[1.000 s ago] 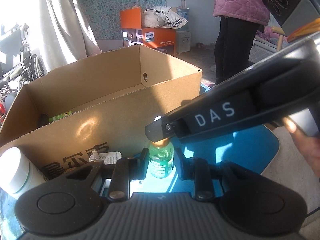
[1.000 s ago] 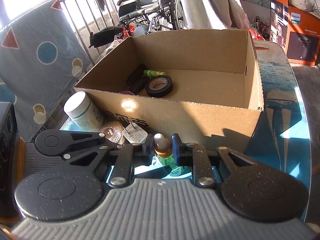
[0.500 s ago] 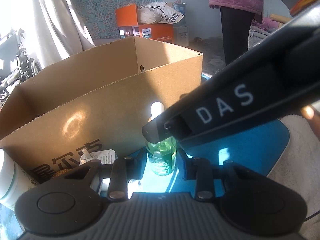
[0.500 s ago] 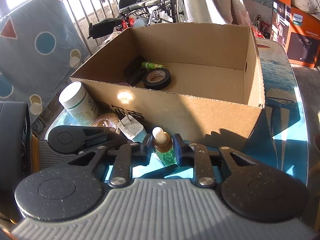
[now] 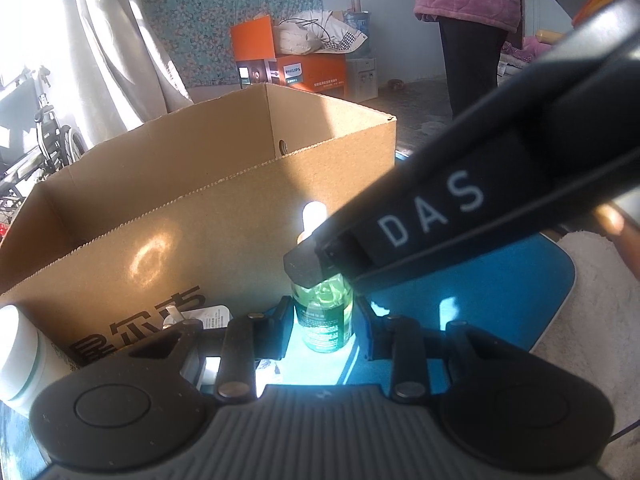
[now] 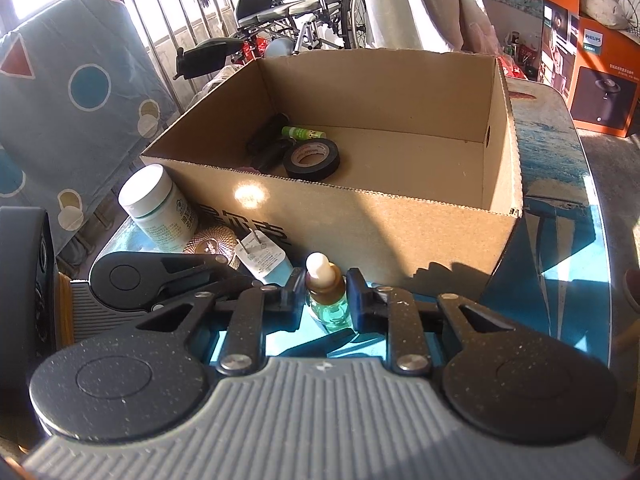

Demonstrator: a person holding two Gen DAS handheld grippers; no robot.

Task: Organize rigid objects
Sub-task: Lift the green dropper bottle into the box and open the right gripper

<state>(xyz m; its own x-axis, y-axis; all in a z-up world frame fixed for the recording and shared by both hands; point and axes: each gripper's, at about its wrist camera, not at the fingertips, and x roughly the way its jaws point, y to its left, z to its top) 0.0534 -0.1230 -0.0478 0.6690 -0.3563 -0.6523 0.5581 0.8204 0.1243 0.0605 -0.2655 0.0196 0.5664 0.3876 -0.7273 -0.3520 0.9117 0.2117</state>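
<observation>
A small green dropper bottle [image 5: 323, 320] with a brown collar and white bulb stands on the blue table, just in front of the cardboard box [image 5: 200, 216]. My left gripper [image 5: 324, 328] is shut on the bottle's lower body, one pad on each side. My right gripper [image 6: 325, 294] is shut on the brown collar of the same bottle [image 6: 326, 304]. In the left wrist view its long black finger [image 5: 440, 216] slants down from the right to the bottle's neck. The left gripper's body [image 6: 132, 276] shows at the left of the right wrist view, its tips hidden.
The box [image 6: 360, 216] holds a black tape roll [image 6: 312, 158], a green tube [image 6: 302, 133] and dark items. A white jar [image 6: 156, 208], a brass disc [image 6: 210, 242] and a white plug adapter [image 6: 260, 256] lie left of the bottle. A person [image 5: 468, 20] stands behind.
Both grippers stay closed on the bottle. In the left wrist view the bottle's white bulb now shows above the right gripper's finger, and the box has grown larger in both views.
</observation>
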